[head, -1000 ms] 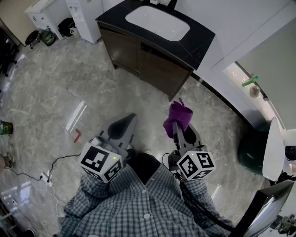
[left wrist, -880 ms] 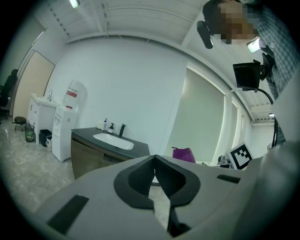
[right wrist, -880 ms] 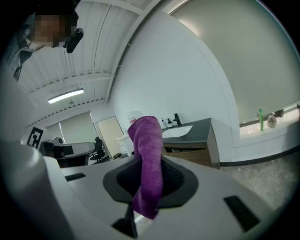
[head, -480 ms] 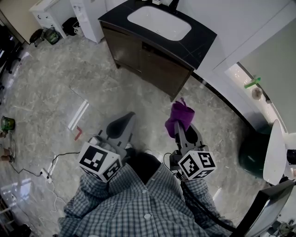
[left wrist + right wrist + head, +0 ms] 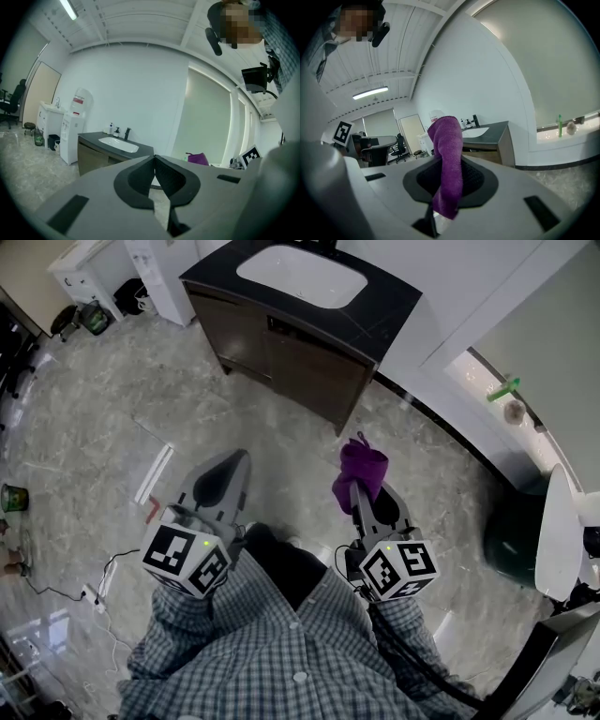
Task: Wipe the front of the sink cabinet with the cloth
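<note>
floor [image 5: 112,427]: pale marble, a wide stretch between me and the work.

sink cabinet [image 5: 281,362]: dark wood front under a black top [image 5: 394,307] with a white basin [image 5: 300,276]. it is well apart from both tools. the front faces me. i can make out no streak or wet patch on it, but it is too far off to judge the finish.

left gripper [image 5: 225,476]: hangs over the floor, jaws meeting at the tips with nothing between them. the left gripper view agrees: only the cabinet shows far ahead past the pads.

right gripper [image 5: 366,501]: jaws clamped on the cloth [image 5: 362,467], which is purple and bunched. in the right gripper view a fold stands up above the jaw tips and a tail hangs below the pads. the cloth is in the air, touching neither floor nor cabinet.

progress, my read: the pick-up is done and the wiping has not begun, since the cloth has no contact with the front. left to do:
- close the gap to the cabinet
- bring the right gripper to door height
- press the cloth against the wood and sweep across the whole front

all of the wiping itself is ahead.
</note>
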Demonstrator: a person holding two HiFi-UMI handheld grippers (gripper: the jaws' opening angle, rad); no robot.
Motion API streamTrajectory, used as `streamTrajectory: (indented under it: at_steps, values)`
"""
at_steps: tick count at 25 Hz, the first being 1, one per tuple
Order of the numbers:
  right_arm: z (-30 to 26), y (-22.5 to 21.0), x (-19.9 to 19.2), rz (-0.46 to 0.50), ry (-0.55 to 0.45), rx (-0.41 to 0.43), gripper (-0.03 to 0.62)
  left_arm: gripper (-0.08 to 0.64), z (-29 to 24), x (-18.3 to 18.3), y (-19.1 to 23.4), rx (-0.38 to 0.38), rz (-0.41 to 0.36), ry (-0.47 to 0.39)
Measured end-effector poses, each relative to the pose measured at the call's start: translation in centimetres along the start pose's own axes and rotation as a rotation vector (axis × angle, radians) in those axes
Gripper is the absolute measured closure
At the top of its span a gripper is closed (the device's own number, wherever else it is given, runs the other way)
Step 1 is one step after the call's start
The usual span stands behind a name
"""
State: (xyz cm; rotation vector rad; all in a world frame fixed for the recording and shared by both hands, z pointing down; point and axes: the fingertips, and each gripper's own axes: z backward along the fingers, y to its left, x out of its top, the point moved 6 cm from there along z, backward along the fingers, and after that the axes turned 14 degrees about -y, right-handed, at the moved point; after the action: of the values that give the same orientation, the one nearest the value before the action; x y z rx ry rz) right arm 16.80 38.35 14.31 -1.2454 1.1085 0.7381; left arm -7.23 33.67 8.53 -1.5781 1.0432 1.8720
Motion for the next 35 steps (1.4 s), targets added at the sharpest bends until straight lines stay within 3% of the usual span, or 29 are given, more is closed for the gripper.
streamTrajectory:
  at_steps: [12,20,28,35]
  values:
    - [-4.0,-1.2,-0.9,-0.041,0.005,-0.018,0.515,0.549,-3.6,-0.3,2.3,-0.006,-0.006,0.012]
    - [-14.3,-1.9,-1.5,-0.026,0.035,-0.005,0.515,0.549,-10.3,-0.1,10.0,-0.015,0.020,0.034]
    - [-25.5,-2.0,-2.1,-0.007,0.070,-0.027,0.515,0.549,-17.2,0.2,18.0,-0.078,0.026,0.077]
    - [-32.1,-3.3,-4.5,-0.032,0.115,-0.058,0.515,0.549,-21.5,-2.7,22.7,-0.123,0.102,0.135]
